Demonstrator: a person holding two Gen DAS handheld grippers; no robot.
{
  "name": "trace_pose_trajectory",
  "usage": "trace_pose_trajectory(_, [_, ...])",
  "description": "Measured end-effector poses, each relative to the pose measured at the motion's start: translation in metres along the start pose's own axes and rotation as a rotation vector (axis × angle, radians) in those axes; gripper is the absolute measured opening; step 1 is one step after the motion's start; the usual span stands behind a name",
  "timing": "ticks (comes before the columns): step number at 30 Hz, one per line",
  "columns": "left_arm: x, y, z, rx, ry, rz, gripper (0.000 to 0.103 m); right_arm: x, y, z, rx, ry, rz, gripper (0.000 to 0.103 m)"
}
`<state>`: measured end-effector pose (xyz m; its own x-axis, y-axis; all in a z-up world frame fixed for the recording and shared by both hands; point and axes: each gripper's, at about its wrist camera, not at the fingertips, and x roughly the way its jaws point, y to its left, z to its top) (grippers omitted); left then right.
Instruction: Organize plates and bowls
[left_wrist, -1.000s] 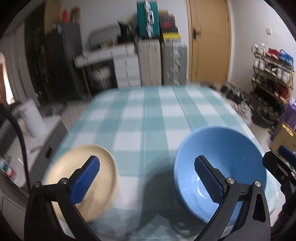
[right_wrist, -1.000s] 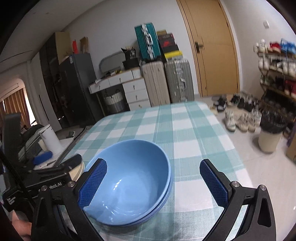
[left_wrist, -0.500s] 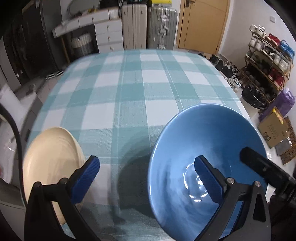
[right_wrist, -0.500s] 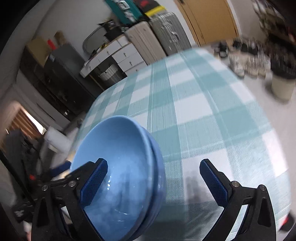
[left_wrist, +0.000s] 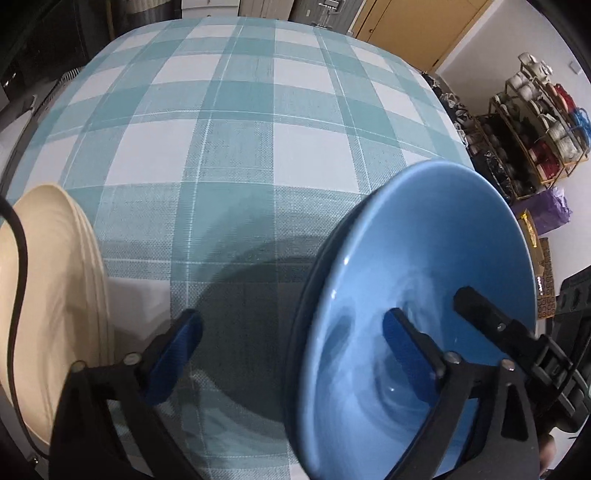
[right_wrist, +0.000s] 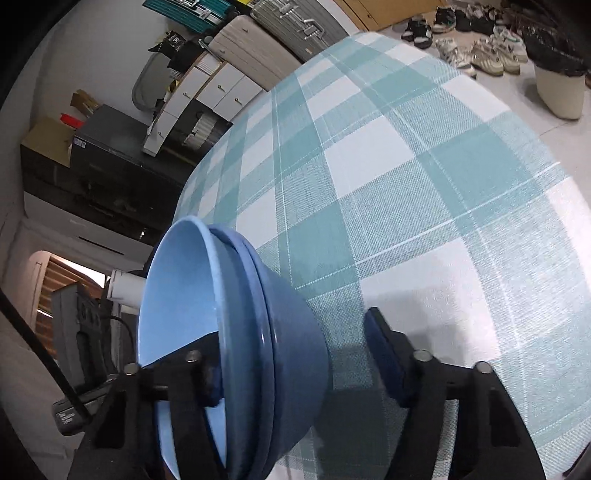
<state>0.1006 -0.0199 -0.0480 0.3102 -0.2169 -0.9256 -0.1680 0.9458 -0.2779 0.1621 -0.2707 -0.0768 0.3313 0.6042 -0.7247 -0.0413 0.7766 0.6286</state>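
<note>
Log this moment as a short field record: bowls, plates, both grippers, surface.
bowls: nested blue bowls, lighter one inside darker ones
plates: cream plates stacked at the table's left edge
left gripper: open, straddling the bowls' left rim
right gripper: open, straddling the bowls' right wall
surface: teal checked tablecloth

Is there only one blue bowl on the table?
No, the right wrist view shows stacked blue bowls, several rims nested one inside another, sitting on the checked tablecloth.
</note>
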Motion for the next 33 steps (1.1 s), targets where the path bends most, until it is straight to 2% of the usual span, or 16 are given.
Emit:
trace_pose_trajectory(1, [0.003,0.0,0.0,-0.001,0.019,-0.017,0.081,0.002,-0.001,0.0,0.012,0.012,0.022,0.055])
trace_pose_trajectory(4, [0.005,0.002,0.0,-0.02,0.045,-0.073,0.067,0.007,-0.002,-0.002,0.03,0.034,0.064,0.051])
trace_pose_trajectory(5, [0.005,0.003,0.001,-0.02,0.048,-0.083,0.063,0.009,0.0,-0.002,0.018,0.037,0.061,0.051])
trace_pose_trajectory(7, [0.005,0.002,-0.001,-0.019,0.05,-0.091,0.045,0.011,0.003,-0.003,0.008,0.043,0.057,0.047])
trace_pose_trajectory(11, [0.003,-0.001,-0.003,-0.022,0.059,-0.11,0.027,0.013,0.006,-0.002,-0.003,0.043,0.029,0.04])
trace_pose_trajectory(16, [-0.004,-0.01,-0.004,0.013,0.041,-0.071,0.026,0.014,0.004,-0.002,-0.004,0.036,-0.024,0.022])
trace_pose_trajectory(25, [-0.001,-0.008,-0.002,-0.013,0.057,-0.054,0.026,0.012,0.005,-0.008,-0.016,0.041,-0.041,0.021])
trace_pose_trajectory(33, [-0.02,0.0,-0.003,-0.036,0.028,-0.043,0.026,0.011,0.025,-0.006,-0.028,0.043,-0.024,0.02])
